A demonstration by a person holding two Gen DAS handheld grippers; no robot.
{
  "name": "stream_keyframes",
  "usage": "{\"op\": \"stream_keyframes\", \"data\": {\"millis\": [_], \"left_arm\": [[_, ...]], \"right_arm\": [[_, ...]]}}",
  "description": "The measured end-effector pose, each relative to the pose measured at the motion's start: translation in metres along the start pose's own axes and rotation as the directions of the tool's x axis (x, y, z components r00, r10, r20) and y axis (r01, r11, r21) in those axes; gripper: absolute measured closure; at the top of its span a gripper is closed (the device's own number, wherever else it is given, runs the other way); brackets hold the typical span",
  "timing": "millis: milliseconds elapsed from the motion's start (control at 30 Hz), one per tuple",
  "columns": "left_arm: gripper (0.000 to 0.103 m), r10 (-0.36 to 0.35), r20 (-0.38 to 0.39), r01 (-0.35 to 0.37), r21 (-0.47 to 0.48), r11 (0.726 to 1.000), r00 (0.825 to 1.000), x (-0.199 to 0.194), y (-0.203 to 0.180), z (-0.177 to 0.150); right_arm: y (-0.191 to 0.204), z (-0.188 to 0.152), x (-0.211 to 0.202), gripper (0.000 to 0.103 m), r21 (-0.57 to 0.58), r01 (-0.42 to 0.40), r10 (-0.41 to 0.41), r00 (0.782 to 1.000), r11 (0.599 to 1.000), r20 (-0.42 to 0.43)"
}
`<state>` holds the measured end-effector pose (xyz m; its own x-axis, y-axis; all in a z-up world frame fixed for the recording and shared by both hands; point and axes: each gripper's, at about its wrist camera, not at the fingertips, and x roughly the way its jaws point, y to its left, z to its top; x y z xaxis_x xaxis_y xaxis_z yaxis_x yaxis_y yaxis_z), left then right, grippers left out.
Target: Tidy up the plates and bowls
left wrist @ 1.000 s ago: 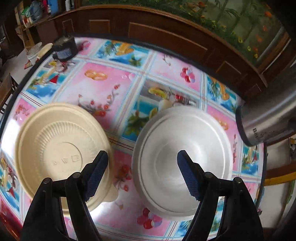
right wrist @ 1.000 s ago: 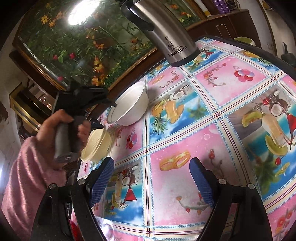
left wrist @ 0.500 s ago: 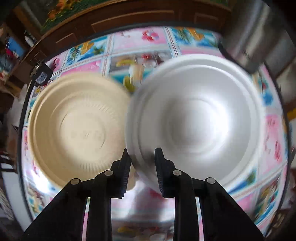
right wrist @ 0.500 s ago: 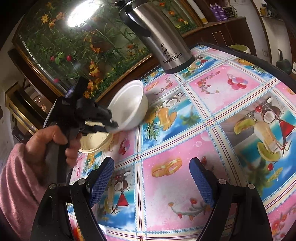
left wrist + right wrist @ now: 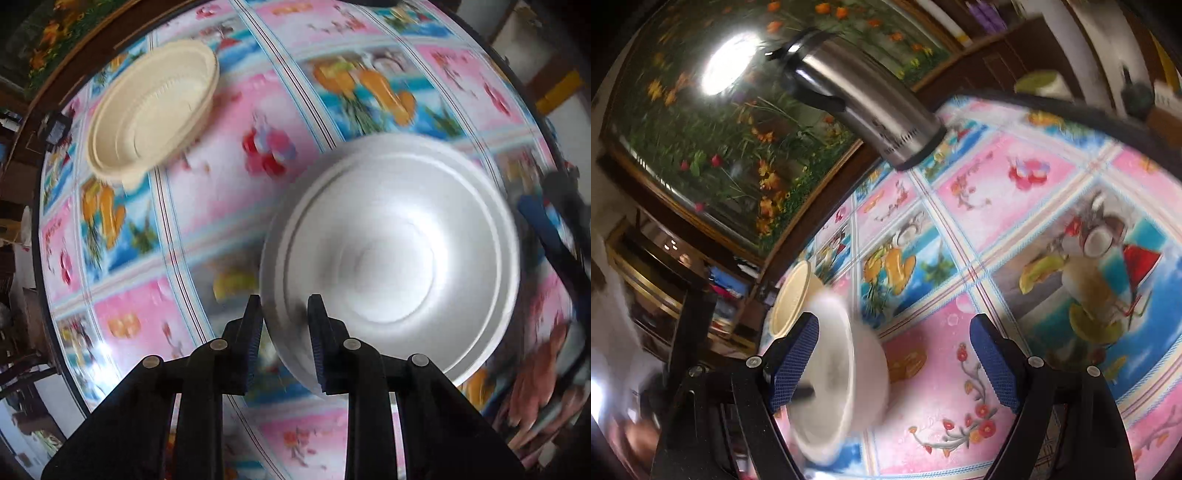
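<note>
step: carry white bowl (image 5: 391,254) | left gripper (image 5: 284,332) jaws clamped on its rim, bowl clear of worktop (image 5: 221,192) | right gripper (image 5: 897,365) jaws apart, empty | advice: keep bowl level, nest into cream bowl (image 5: 155,110)

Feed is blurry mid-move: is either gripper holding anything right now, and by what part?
The left gripper holds the white bowl by its rim, one finger inside the wall, one outside. The right gripper is open and empty.
</note>
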<state>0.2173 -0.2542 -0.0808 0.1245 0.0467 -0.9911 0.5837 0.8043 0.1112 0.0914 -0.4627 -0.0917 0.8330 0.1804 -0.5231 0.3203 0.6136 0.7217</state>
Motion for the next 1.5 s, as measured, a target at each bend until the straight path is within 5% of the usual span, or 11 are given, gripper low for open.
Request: {"op": "stream_keyframes", "data": {"millis": [300,367,433,700,800,833,867,967,1233,1500], "left_arm": [[0.08,-0.147,0.036,0.151,-0.147,0.978,0.988,-0.001,0.019,-0.048],[0.067,-0.172,0.048,0.178,-0.178,0.968,0.984,-0.001,0.021,-0.052],[0.058,-0.166,0.072,0.177,-0.206,0.962,0.984,-0.003,0.019,-0.056],[0.058,-0.103,0.174,0.144,-0.24,0.96,0.979,-0.007,0.008,-0.079],[0.082,-0.13,0.187,0.179,-0.273,0.945,0.974,-0.004,0.014,-0.086],[0.088,-0.143,0.195,0.196,-0.285,0.938,0.97,-0.004,0.014,-0.087],[0.088,-0.146,0.208,0.204,-0.294,0.934,0.967,-0.004,0.015,-0.089],[0.09,-0.157,0.249,0.231,-0.305,0.924,0.956,-0.006,0.017,-0.096],[0.091,-0.152,0.363,0.264,-0.283,0.922,0.919,-0.029,0.016,-0.149],[0.09,-0.074,0.475,0.23,-0.281,0.932,0.877,-0.055,0.027,-0.211]], "right_arm": [[-0.001,-0.003,0.011,0.018,0.047,-0.141,0.147,0.968,0.989,-0.204],[0.0,-0.01,0.012,0.018,0.041,-0.136,0.142,0.961,0.99,-0.239],[-0.001,-0.015,0.012,0.019,0.046,-0.149,0.156,0.952,0.988,-0.264],[0.002,-0.037,0.002,0.022,0.002,-0.115,0.112,0.96,0.993,-0.257],[0.003,-0.05,0.0,0.041,-0.006,-0.101,0.096,0.962,0.995,-0.257],[0.004,-0.053,-0.001,0.056,-0.018,-0.088,0.08,0.965,0.996,-0.249],[0.005,-0.057,-0.001,0.073,-0.031,-0.075,0.065,0.967,0.997,-0.245],[0.006,-0.066,0.0,0.09,-0.026,-0.082,0.073,0.964,0.996,-0.256],[0.013,-0.091,-0.023,0.094,-0.042,-0.109,0.098,0.971,0.993,-0.22],[0.051,-0.117,-0.057,0.095,-0.121,-0.163,0.135,0.967,0.979,-0.214]]}}
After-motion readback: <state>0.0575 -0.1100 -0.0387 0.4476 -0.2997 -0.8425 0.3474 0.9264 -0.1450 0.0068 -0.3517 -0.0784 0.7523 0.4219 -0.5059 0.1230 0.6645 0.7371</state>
